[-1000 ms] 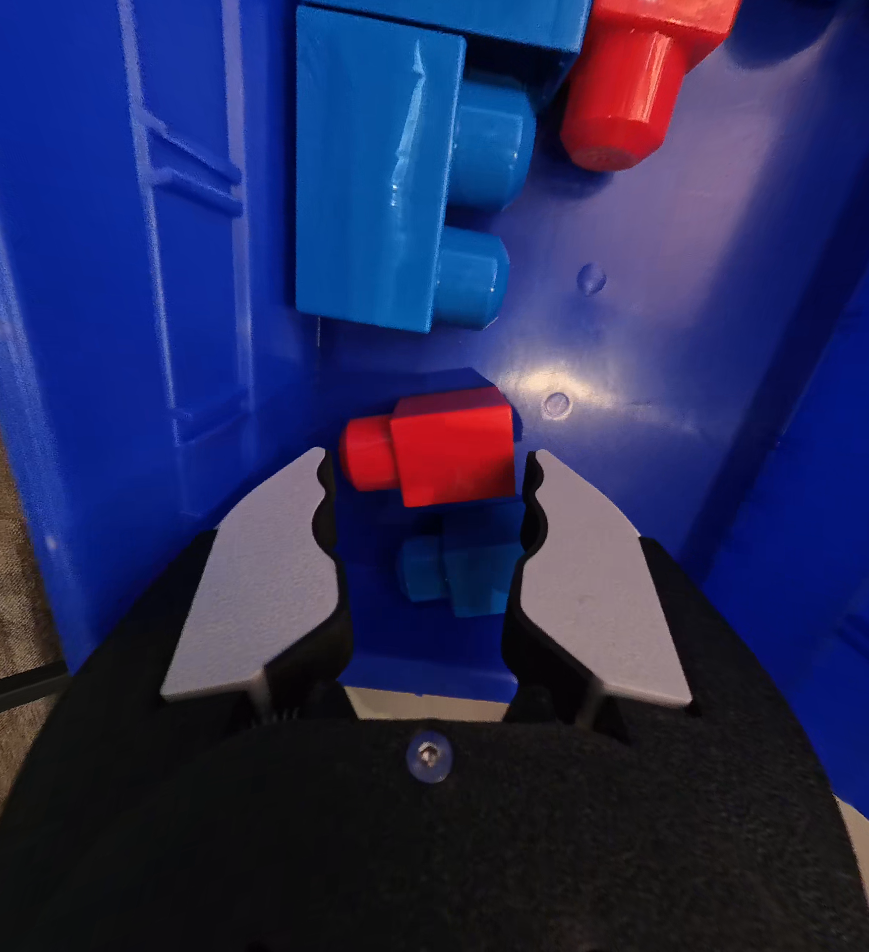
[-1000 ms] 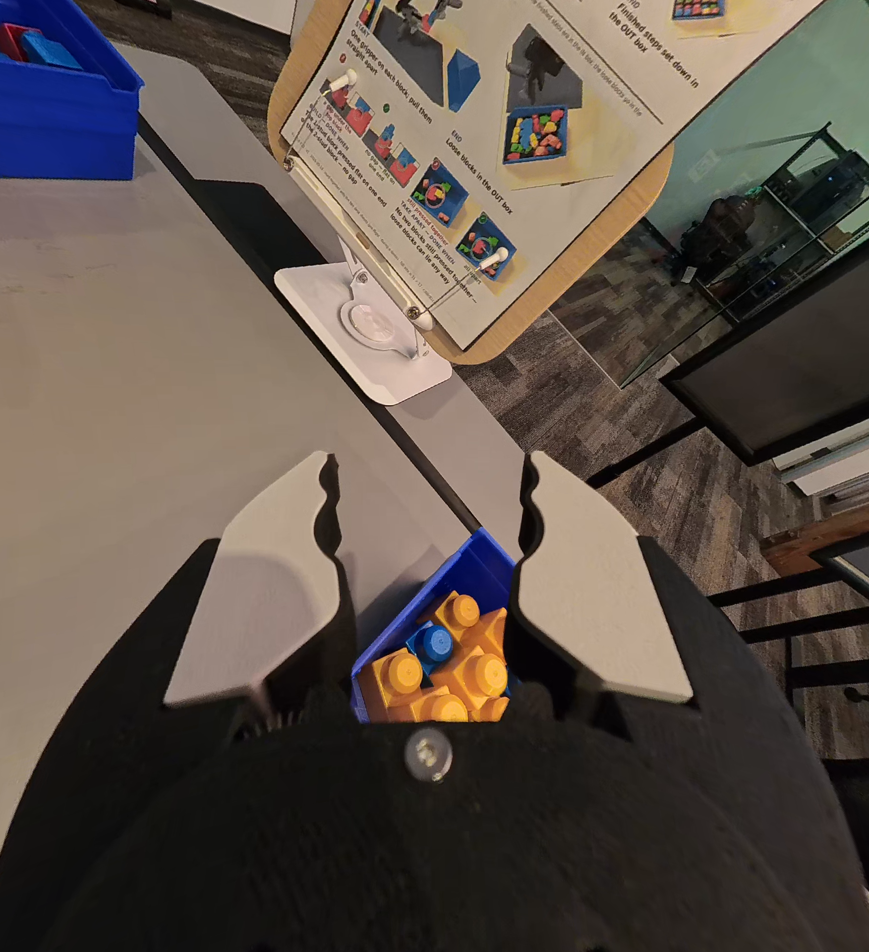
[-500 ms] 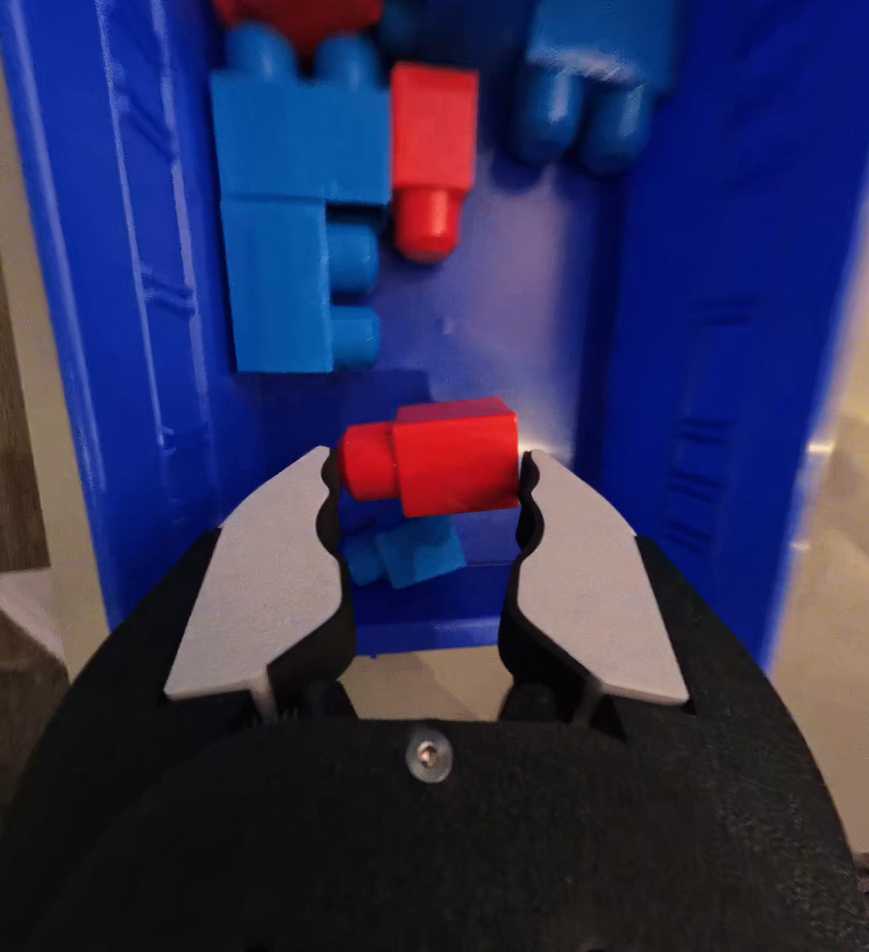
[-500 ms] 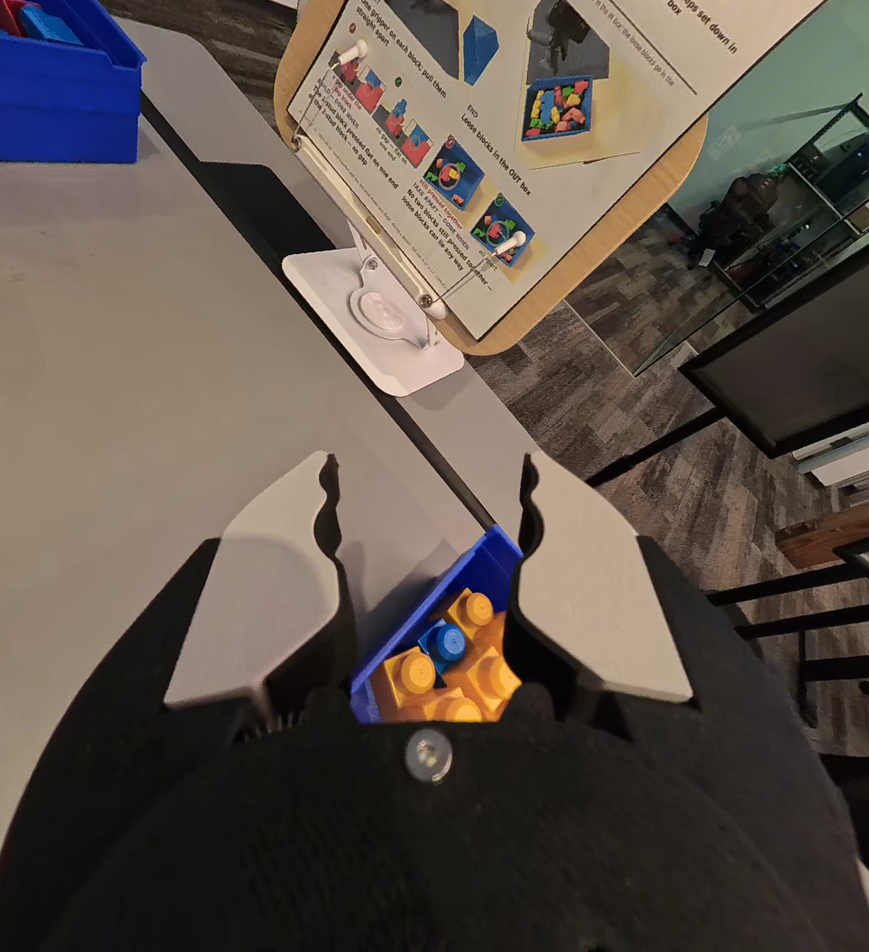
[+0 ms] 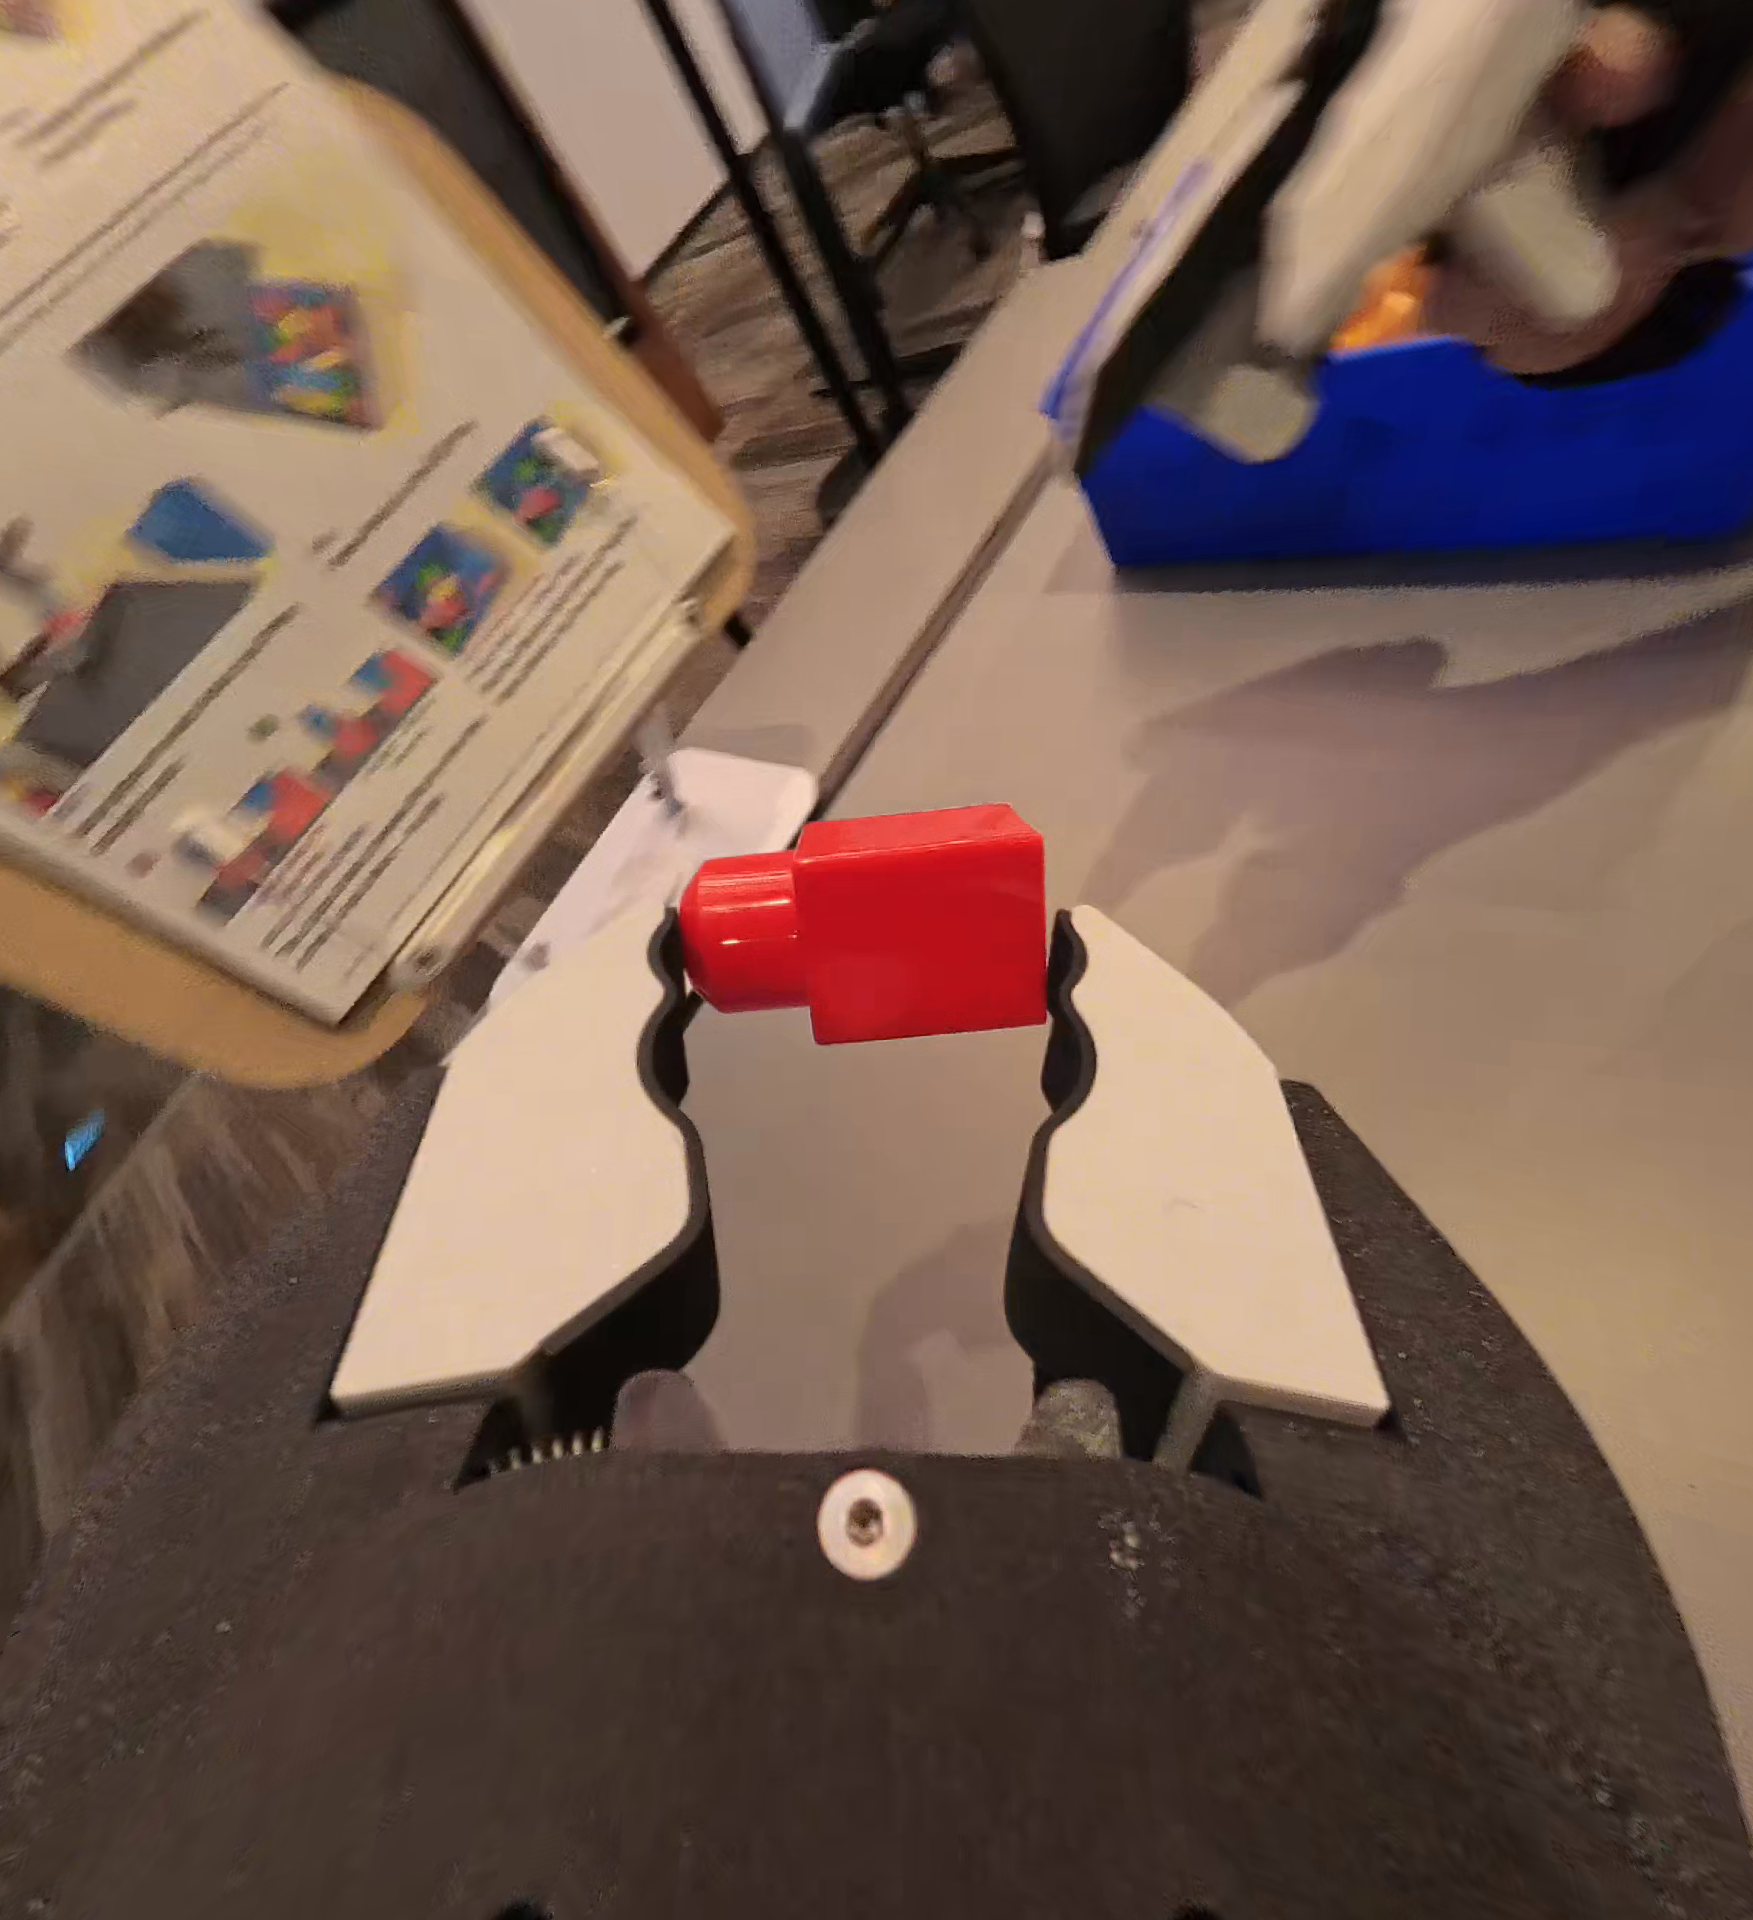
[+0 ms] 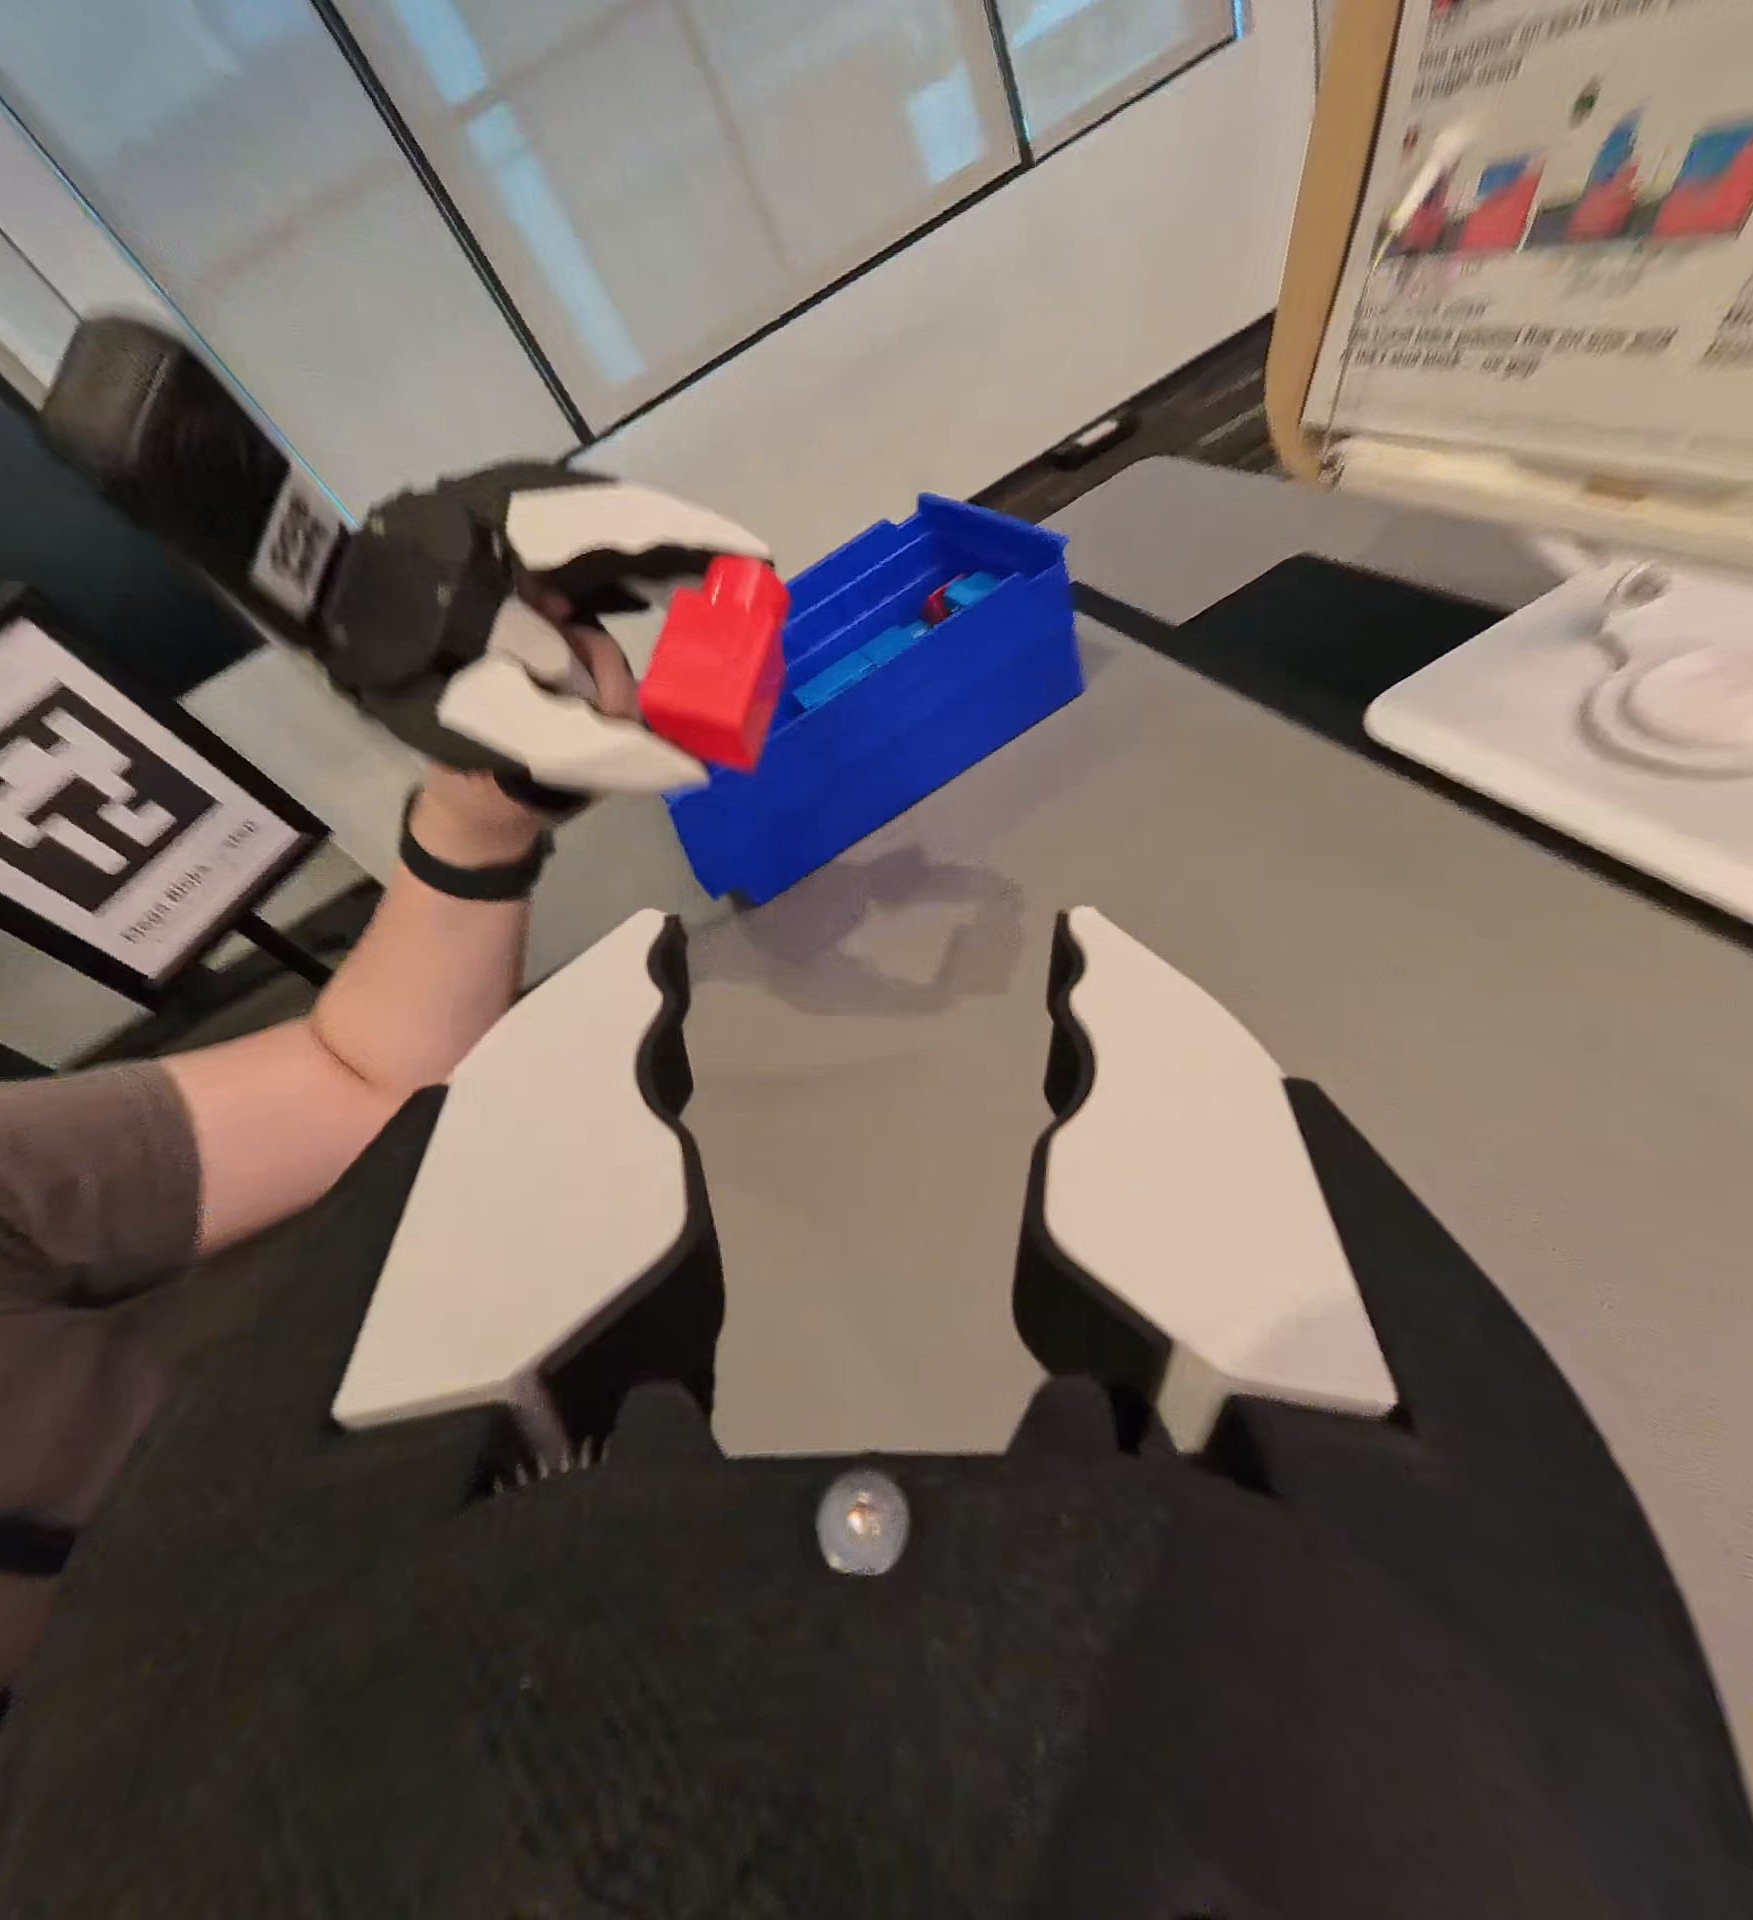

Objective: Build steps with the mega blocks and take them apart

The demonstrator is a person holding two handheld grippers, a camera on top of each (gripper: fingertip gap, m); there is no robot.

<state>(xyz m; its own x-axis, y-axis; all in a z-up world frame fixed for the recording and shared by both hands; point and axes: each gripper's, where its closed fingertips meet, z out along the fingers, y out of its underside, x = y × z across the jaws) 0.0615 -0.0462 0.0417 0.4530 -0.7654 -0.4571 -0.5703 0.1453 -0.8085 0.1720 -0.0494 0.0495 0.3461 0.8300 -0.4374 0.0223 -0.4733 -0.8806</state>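
The left gripper (image 5: 864,961) has its jaws closed on a single-stud red block (image 5: 882,923), which sits crosswise at the very tips, stud against the left fingertip and flat base against the right, held in the air clear of the grey bench (image 5: 1423,935). In the right wrist view the same block (image 6: 714,665) is seen raised in front of a blue bin (image 6: 913,717) that holds blue and red blocks. The right gripper (image 6: 864,961) has its jaws spread wide with nothing between them, poised above bare bench, well apart from the red block.
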